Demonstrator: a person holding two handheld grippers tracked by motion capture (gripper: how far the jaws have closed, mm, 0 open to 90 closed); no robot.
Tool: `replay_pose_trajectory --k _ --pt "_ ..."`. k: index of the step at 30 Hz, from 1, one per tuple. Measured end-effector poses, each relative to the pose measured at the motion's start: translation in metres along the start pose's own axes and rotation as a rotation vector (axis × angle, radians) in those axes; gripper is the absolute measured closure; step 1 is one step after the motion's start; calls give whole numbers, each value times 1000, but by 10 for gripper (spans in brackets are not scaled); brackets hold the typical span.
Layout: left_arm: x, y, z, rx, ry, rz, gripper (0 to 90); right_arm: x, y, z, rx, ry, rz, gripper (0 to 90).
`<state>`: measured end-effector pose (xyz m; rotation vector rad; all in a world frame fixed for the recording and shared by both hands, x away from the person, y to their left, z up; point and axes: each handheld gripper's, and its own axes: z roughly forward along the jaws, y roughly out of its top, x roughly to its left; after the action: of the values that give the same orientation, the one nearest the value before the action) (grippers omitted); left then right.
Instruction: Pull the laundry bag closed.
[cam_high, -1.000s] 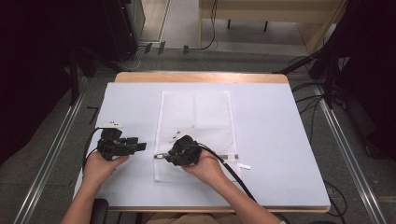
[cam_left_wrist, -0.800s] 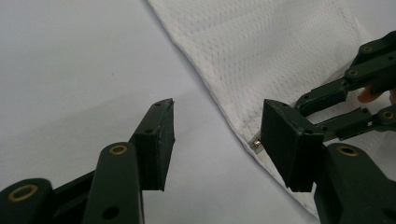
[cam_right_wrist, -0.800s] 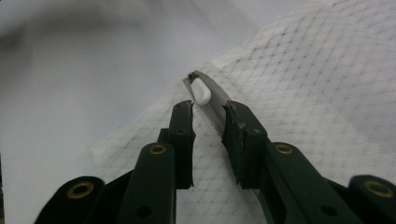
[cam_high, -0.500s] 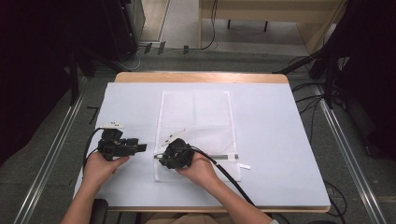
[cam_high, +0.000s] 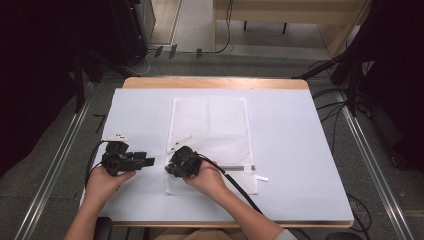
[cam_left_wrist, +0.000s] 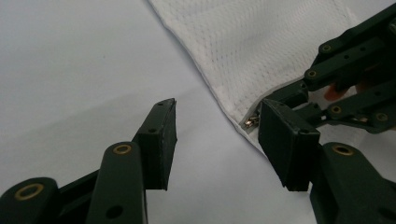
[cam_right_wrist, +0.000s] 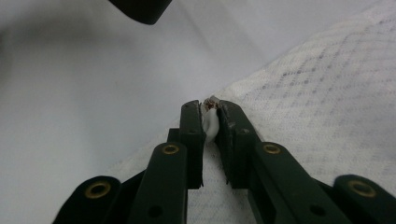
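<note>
No legible text or labels

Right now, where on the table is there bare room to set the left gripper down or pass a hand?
Free: the table right of the mesh bag, and the strip left of it. Crowded: the bag's near left corner, where the right gripper pinches the zipper pull beside the left gripper.

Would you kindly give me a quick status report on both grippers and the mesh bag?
Right gripper has just closed on zipper pull at white mesh laundry bag edge. Left gripper open beside it. Nothing in the way.
</note>
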<state>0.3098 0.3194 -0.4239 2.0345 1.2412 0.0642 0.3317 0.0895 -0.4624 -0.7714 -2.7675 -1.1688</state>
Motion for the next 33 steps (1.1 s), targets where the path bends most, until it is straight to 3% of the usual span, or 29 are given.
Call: replay_pose_trajectory --k 7,27,33 --pt "-2 -3 0 10 -5 11 481 -3 7 6 10 -4 -8 867" --pt "-18 -2 10 31 -91 78 464 0 19 -24 -58 -8 -49 877" --pt "-24 -1 18 72 -116 107 460 2 23 -27 -66 -13 -56 877"
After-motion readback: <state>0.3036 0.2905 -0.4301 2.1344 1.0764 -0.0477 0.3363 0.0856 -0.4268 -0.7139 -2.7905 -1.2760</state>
